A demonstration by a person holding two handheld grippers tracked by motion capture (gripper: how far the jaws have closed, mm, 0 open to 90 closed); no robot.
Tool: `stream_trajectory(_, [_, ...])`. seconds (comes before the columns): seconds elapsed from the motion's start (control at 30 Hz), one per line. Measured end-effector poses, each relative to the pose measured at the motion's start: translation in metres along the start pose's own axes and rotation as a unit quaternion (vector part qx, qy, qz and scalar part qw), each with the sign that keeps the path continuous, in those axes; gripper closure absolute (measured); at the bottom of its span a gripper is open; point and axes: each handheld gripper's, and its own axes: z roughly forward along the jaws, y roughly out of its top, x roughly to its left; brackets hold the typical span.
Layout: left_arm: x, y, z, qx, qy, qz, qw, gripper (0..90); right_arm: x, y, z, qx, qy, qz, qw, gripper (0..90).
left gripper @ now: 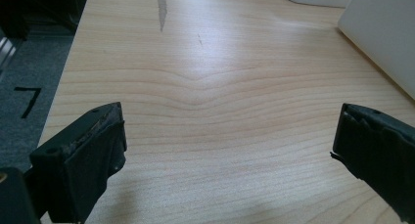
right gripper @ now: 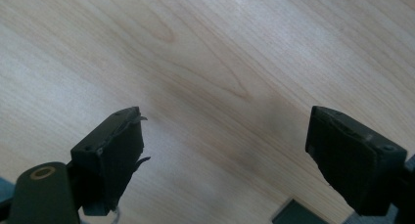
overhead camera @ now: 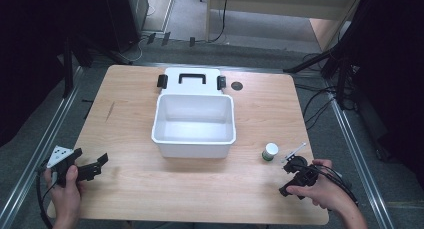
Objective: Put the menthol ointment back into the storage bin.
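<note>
The bottle [overhead camera: 270,151], small with a white cap, stands upright on the bench [overhead camera: 150,184], just right of the bin's [overhead camera: 194,139] front right corner. The right hand-held gripper [overhead camera: 289,164] lies near it on the bottle's right, jaws spread wide over bare wood. The bin is white and open, with its lid [overhead camera: 192,80] lying behind it. The left hand-held gripper [overhead camera: 102,161] sits well left of the bin, jaws apart, holding nothing.
</note>
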Motion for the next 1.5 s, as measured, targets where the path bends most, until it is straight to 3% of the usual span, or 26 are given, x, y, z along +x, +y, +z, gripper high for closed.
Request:
stream_trajectory(0.1, [-0.001, 0.000, 0.001, 0.004, 0.001, 0.004, 1.0000, 0.0, 0.002, 0.009, -0.005, 0.024, 0.002, -0.014, 0.9996, 15.5])
stream_trajectory(0.4, [-0.001, 0.001, 0.001, 0.007, -0.001, 0.005, 1.0000, 0.0, 0.007, 0.035, -0.014, 0.046, 0.010, -0.025, 0.9986, 18.0])
stream_trajectory(0.73, [-0.001, 0.001, 0.002, 0.010, -0.002, 0.006, 0.9999, 0.0, 0.012, 0.067, -0.026, 0.056, -0.012, -0.028, 0.9980, 19.2])
stream_trajectory(1.0, [-0.002, 0.001, 0.003, 0.015, 0.000, 0.011, 0.9998, 0.0, 0.003, 0.092, -0.034, 0.042, -0.028, 0.008, 0.9987, 21.2])
stream_trajectory(1.27, [-0.003, 0.002, 0.005, 0.019, 0.001, 0.017, 0.9997, 0.0, -0.002, 0.116, -0.022, 0.050, -0.041, 0.035, 0.9973, 27.9])
stream_trajectory(1.5, [-0.002, 0.002, 0.005, 0.020, -0.001, 0.016, 0.9997, 0.0, -0.011, 0.123, -0.007, 0.061, -0.013, 0.051, 0.9967, 40.9])
